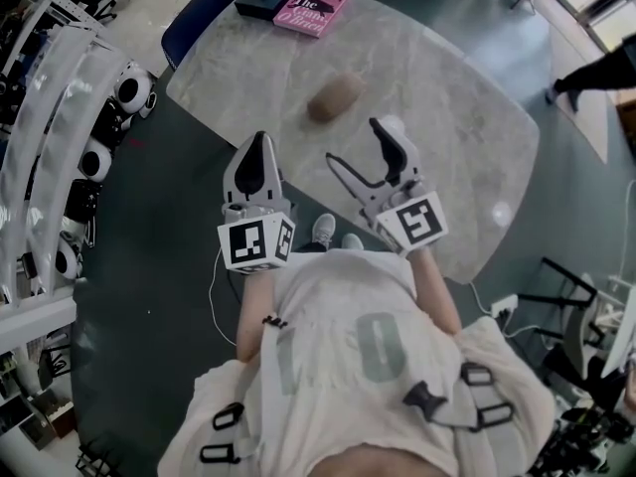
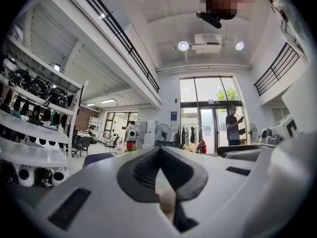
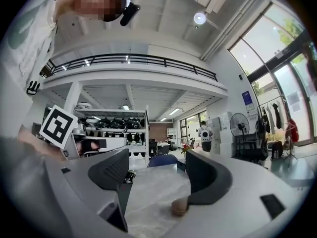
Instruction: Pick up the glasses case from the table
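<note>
— While both grippers are held level at the near side, what does the glasses case (image 1: 336, 97) look like?

— One rounded brown pod with a smooth oval shape. It lies flat on the pale marbled table (image 1: 447, 117), about midway across, ahead of both grippers and apart from them.

— Is there open room around it?

— Bare tabletop on every side of it. The table has rounded corners, and its near edge runs close by the grippers. One pink book (image 1: 313, 8) sits at the far edge, well apart from the case. One blue chair (image 1: 194, 23) stands beyond the far left corner.

— And the grippers?

— Two, one in each hand. The left gripper (image 1: 256, 147) has its jaws together, with nothing in them. The right gripper (image 1: 355, 142) has its jaws standing wide apart, with nothing between the pads. In the right gripper view the case lies on the table beyond them, low beside the right-hand jaw.
</note>
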Action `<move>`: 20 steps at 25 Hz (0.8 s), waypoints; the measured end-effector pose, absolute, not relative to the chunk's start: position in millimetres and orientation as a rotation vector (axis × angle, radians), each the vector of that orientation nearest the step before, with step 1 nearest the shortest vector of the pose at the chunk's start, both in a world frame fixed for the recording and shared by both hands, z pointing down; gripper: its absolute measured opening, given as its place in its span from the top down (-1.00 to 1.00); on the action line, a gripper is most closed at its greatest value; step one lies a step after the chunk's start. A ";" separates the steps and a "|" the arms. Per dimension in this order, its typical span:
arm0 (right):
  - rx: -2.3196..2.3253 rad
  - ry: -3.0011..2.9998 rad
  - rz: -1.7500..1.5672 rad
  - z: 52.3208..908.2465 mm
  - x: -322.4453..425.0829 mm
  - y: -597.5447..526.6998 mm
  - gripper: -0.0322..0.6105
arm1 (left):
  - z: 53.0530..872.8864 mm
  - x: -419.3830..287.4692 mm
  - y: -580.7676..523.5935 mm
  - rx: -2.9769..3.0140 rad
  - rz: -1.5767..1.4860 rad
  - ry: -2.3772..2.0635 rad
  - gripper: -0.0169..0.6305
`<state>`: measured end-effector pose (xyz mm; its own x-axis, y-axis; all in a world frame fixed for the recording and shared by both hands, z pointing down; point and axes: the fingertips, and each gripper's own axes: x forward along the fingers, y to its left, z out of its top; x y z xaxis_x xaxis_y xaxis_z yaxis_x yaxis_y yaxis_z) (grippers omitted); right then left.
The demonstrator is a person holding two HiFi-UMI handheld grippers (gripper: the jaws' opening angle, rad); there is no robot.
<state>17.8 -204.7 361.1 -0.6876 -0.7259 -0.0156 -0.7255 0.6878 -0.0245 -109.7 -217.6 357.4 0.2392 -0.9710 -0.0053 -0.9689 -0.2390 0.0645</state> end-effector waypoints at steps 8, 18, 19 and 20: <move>-1.140 2.997 0.055 363.0 7.2 -209.3 -0.14 | 358.7 -117.8 -219.3 2.422 -0.065 -1.924 0.94; -1.074 3.365 0.697 355.4 18.1 -258.5 -0.14 | 369.0 -125.8 -217.7 2.384 -0.029 -1.932 0.94; -1.047 3.395 0.744 356.1 17.8 -262.3 -0.14 | 370.0 -128.1 -217.4 2.377 -0.025 -1.938 0.94; -1.014 3.424 0.791 358.1 16.7 -266.0 -0.14 | 371.1 -131.1 -217.6 2.367 -0.022 -1.947 0.94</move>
